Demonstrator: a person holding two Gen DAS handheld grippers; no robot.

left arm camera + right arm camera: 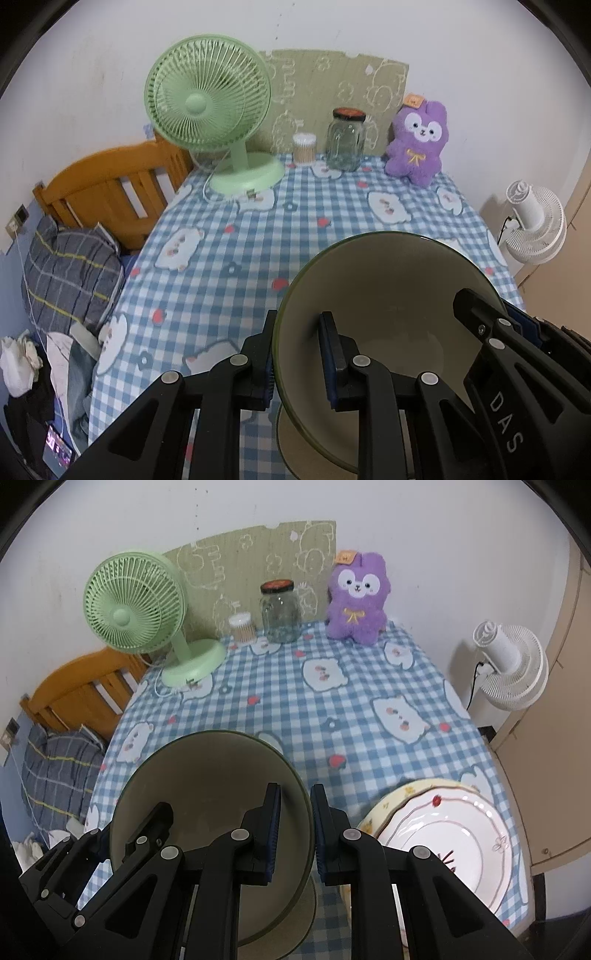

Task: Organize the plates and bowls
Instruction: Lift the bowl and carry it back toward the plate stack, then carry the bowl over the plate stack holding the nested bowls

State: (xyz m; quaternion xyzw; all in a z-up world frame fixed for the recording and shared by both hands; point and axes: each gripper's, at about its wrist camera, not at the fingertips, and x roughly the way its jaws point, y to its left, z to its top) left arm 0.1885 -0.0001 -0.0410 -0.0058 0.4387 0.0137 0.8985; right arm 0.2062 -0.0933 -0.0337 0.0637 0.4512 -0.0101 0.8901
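Two grippers, your left gripper (297, 354) and right gripper (295, 830), clench opposite rim sides of the green bowl (388, 295), tilted above the tablecloth (332, 709); plates (443, 834) already stacked beside; bowl placement remains.

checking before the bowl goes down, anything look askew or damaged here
The bowl is tilted steeply, clamped by its rim between the left gripper and right gripper. The plates sit slightly offset at the table's edge. No visible damage or spills.
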